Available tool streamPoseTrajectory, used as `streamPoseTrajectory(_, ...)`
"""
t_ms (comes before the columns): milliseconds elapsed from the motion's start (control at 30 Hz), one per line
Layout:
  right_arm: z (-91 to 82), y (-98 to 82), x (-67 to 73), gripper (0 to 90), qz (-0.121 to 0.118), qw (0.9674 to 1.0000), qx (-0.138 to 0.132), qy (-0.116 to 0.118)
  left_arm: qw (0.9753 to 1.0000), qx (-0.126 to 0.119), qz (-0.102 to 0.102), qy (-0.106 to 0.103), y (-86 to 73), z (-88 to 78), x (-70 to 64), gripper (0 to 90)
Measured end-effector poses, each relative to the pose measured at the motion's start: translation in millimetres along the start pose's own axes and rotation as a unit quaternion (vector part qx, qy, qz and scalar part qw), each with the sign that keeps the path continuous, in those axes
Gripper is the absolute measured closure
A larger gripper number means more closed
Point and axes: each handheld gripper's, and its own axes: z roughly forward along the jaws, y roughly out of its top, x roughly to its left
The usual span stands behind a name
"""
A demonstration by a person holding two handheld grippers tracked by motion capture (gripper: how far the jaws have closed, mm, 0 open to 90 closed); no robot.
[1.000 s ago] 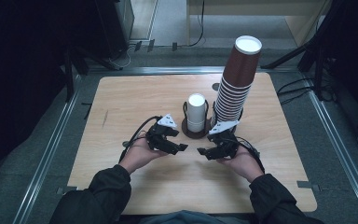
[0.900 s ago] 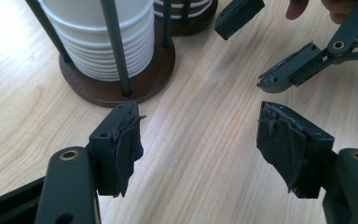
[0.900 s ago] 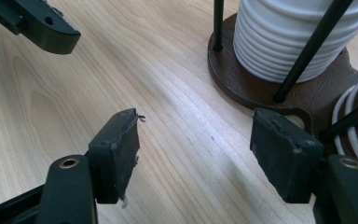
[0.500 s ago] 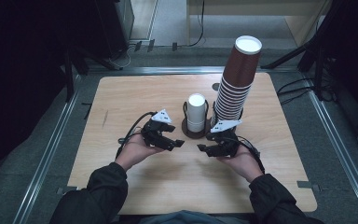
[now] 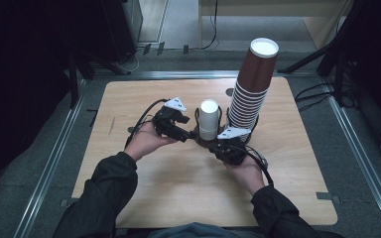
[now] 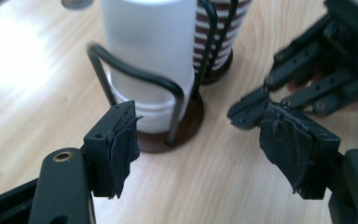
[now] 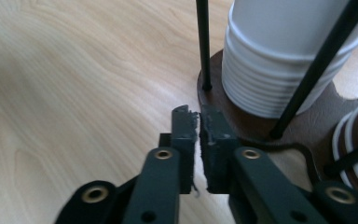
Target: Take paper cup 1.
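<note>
Since a moment ago my left claw (image 5: 182, 135) has moved right, toward the white cups (image 5: 209, 119) in their wire holder (image 6: 168, 135), mid-table; its jaws stand apart, empty. My right claw (image 7: 199, 122) has just been closing and now sits together on nothing, near the holder's base, left of the brown cups (image 5: 252, 84).

A lab test bay: wooden table (image 5: 178, 173) inside metal rails (image 5: 49, 163), cables (image 5: 312, 91) on floor.

White cups (image 5: 209, 119) in a wire holder (image 5: 198, 115)

The upside-down stack stands upright on the holder's round brown base (image 6: 189, 122), just beside the tall brown cup stack (image 5: 250, 89), mid-table.
</note>
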Motion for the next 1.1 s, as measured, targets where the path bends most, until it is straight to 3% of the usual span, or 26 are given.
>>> streamPoseTrajectory(100, 3.0, 1.0, 0.6, 89.2, 0.011, 0.9999, -0.012, -0.005, 1.0, 0.0, 0.0, -0.001, 7.5, -0.5, 4.8, 28.0)
streamPoseTrajectory(133, 6.4, 3.1, 1.0, 89.3, 0.03, 0.9992, -0.02, -0.02, 1.0, 0.002, 0.005, 0.001, 16.1, -0.2, 8.6, 28.0)
streamPoseTrajectory(233, 9.6, 5.0, -0.3, 89.4, 0.046, 0.9979, -0.031, -0.033, 0.9999, 0.005, 0.014, 0.003, 26.6, 0.4, 12.0, 28.0)
streamPoseTrajectory(400, 17.2, 9.7, 2.0, 89.4, 0.071, 0.9954, -0.029, -0.058, 0.9997, 0.01, 0.022, 0.004, 43.2, 6.5, 19.2, 27.6)
streamPoseTrajectory(600, 23.8, 18.0, 11.9, 89.4, 0.064, 0.9924, -0.035, -0.099, 0.9994, 0.017, 0.03, 0.001, 57.4, 16.5, 22.0, 27.3)
streamPoseTrajectory(833, 27.9, 20.3, 12.0, 89.4, 0.056, 0.9904, -0.044, -0.118, 0.9992, 0.02, 0.035, 0.002, 68.7, 22.7, 25.5, 27.7)
streamPoseTrajectory(1100, 30.4, 19.0, 13.2, 89.4, 0.056, 0.99, -0.054, -0.118, 0.9987, 0.029, 0.041, 0.005, 70.8, 30.4, 25.0, 26.6)
